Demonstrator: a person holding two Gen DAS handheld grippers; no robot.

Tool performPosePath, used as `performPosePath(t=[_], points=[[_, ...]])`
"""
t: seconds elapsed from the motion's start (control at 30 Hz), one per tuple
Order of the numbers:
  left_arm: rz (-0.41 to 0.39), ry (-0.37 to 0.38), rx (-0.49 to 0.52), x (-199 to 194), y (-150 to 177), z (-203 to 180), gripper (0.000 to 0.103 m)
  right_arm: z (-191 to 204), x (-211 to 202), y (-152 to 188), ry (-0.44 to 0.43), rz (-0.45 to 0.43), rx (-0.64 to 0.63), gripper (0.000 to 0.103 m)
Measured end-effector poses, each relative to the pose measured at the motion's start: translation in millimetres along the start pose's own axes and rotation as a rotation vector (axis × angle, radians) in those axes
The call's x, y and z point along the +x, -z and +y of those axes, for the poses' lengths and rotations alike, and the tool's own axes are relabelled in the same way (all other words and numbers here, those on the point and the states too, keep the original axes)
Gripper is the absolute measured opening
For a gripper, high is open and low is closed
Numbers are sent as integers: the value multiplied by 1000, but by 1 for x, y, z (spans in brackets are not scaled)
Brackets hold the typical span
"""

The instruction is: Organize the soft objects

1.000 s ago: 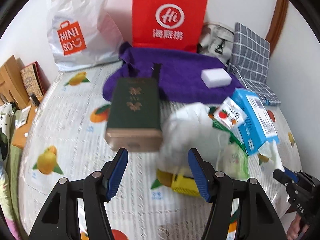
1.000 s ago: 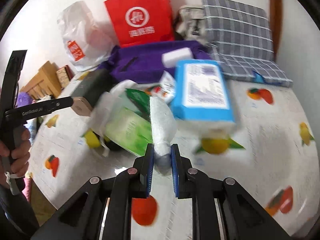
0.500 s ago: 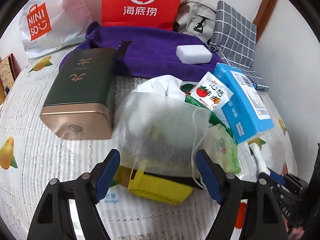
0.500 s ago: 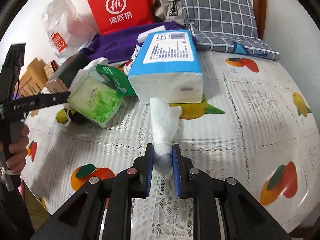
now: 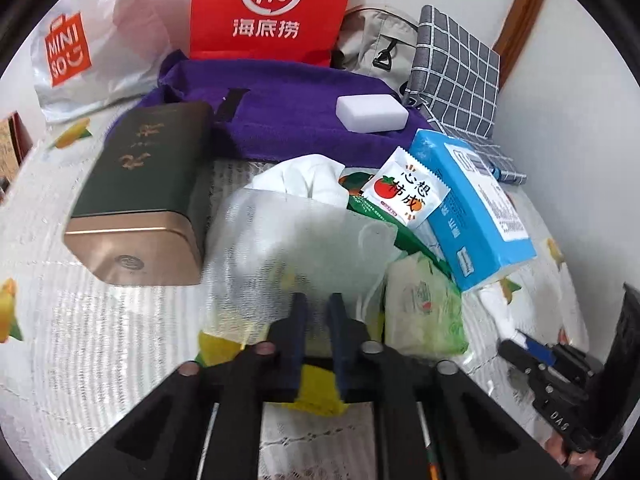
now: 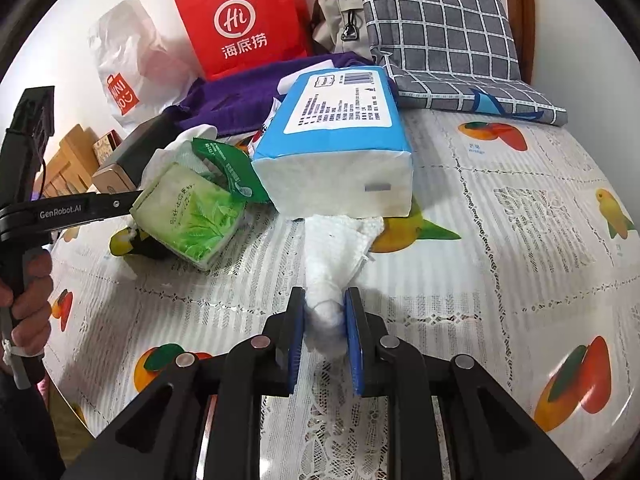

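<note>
Left gripper [image 5: 318, 306], lower centre of frame, jaws just closed, pinching mesh bag [image 5: 296, 240]. Right gripper [image 6: 325, 310] clamped on white cloth [image 6: 336, 248].

Home, prob. dining nook: fruit-print tablecloth [image 6: 520, 208], shopping bags [image 5: 272, 8], checked cushion [image 6: 436, 24].

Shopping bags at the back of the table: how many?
2. A red paper bag stands against the wall behind the purple cloth; a white plastic bag sits just left of it. Others may be hidden behind the clutter.
</note>
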State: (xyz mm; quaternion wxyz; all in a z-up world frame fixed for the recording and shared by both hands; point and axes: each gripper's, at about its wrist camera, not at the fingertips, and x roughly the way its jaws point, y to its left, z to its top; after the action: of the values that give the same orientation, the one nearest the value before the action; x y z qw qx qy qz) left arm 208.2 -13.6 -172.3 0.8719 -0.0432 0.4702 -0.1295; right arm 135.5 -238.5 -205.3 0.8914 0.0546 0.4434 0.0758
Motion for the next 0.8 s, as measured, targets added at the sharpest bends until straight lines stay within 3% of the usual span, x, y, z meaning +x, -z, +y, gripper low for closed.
performPosePath(t=[0.3, 0.37, 0.4, 0.43, 0.47, 0.57, 0.6, 0.8], points=[[-32, -16, -22, -30, 10, 10, 6, 3, -8, 8, 22, 11, -9, 19], [-20, -17, -20, -28, 10, 11, 14, 3, -10, 9, 24, 15, -10, 19], [-11, -19, -22, -26, 10, 12, 31, 4, -11, 10, 23, 15, -13, 19], [-3, -23, -25, -23, 10, 12, 58, 4, -12, 10, 24, 12, -16, 19], [2, -32, -25, -20, 9, 11, 68, 3, -12, 11, 27, 10, -18, 19], [-42, -55, -7, -15, 7, 9, 72, -3, -12, 10, 35, 11, -9, 19], [-40, -58, 3, -12, 6, 9, 77, -5, -12, 10, 30, 12, -4, 19], [-1, -25, 10, 17, 0, 7, 77, -4, -7, 6, 15, 9, -27, 19]])
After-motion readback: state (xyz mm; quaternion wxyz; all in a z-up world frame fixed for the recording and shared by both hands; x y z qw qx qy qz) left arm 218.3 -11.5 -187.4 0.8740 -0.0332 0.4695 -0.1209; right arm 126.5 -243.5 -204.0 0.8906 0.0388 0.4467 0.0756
